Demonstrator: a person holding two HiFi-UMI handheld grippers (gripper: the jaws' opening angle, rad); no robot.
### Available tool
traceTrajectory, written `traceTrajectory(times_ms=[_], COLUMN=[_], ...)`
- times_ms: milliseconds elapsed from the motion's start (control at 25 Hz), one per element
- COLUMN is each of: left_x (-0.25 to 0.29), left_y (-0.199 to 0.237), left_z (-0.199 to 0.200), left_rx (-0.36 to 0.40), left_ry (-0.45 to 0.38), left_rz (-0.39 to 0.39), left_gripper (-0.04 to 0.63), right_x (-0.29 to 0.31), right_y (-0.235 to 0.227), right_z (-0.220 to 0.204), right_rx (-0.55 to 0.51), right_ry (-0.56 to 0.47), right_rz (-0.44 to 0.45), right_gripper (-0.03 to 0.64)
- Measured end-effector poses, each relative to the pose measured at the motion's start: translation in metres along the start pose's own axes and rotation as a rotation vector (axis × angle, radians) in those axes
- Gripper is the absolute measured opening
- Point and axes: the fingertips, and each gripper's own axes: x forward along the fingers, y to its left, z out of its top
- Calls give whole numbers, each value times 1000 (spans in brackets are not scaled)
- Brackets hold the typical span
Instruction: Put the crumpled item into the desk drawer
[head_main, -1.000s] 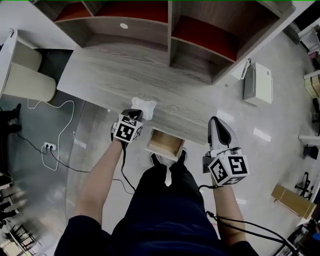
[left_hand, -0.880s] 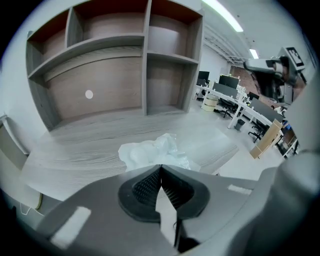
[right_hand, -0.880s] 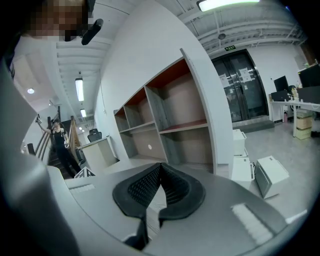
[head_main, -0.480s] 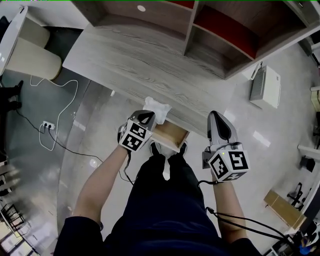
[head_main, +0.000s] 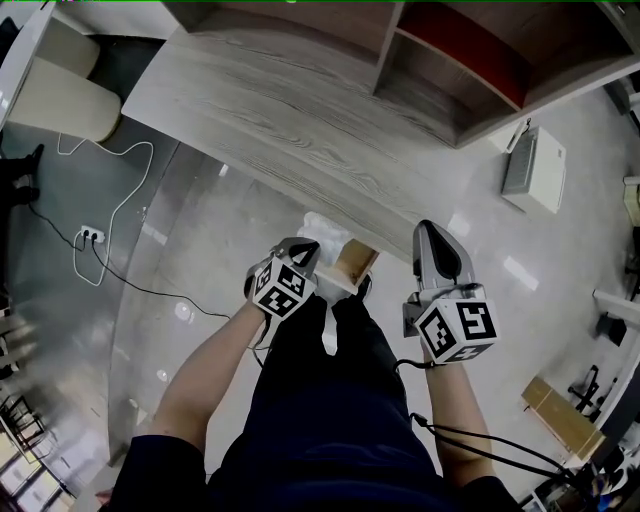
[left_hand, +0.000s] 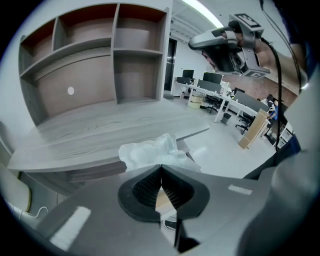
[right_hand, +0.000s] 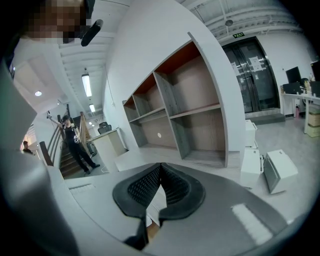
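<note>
Matt grey woodgrain desk (head_main: 280, 130), glossy floor (head_main: 210, 270)

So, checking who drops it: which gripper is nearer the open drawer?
Left. The left gripper, shut on the crumpled white item, sits right at the left edge of the drawer; the right gripper hangs apart, off to its right.

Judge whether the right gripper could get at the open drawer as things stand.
Probably yes: the right gripper hangs just beside the drawer with nothing between them. The left gripper, holding the crumpled item, crowds only the drawer's other side.
</note>
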Motion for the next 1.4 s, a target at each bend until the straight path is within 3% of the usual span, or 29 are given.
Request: traceTrajectory(times_ms=[840, 1200, 1400], left_x=[74, 104, 112], left_y=[-50, -47, -47], left_z=[-64, -78, -77], left_rx=[17, 29, 30], left_ry=[169, 287, 305], left_rz=[-107, -88, -87], left_gripper=[5, 6, 8], right_x=[-17, -19, -17], right_y=[-23, -36, -39], right_z=[-49, -66, -72], right_rx=[52, 80, 94], right_ry=[74, 89, 96], right_rz=[-58, -87, -95], right_gripper=[6, 6, 6])
